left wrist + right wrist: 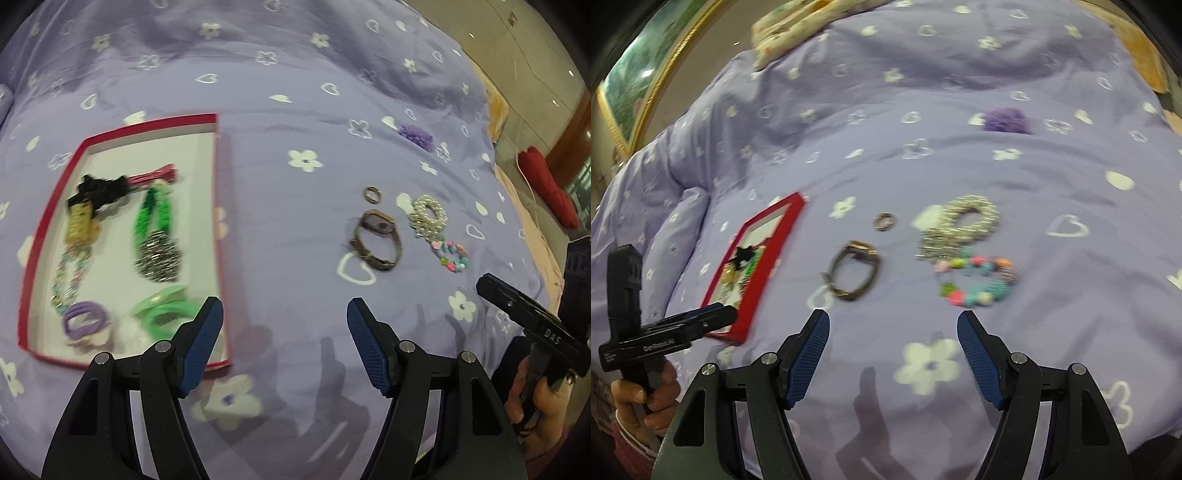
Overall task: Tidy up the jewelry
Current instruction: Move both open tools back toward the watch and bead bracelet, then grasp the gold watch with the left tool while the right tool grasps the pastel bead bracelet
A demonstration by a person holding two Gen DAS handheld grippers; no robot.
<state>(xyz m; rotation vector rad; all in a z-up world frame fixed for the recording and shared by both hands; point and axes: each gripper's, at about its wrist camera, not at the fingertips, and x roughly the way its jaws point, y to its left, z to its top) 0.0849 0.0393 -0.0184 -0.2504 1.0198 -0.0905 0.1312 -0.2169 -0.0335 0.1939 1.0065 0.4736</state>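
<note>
While both tongs hang above the bedspread, the left gripper and right gripper stand wide open and hold nothing. The red box, on the left, already contains several pieces. Outside it lie a watch, a ring, a pearl bracelet, a bead bracelet and, farther off, a purple scrunchie. Judged mid-task, between picks: the next move calls for lowering over the watch, nearest the right tongs, and closing on its strap.

You worked over a bed covered in a lilac sheet printed with white flowers and hearts. Glossy beige floor tiles reflected ceiling lights beyond it. A red cushion lay there. A gold-framed picture was at upper left.
</note>
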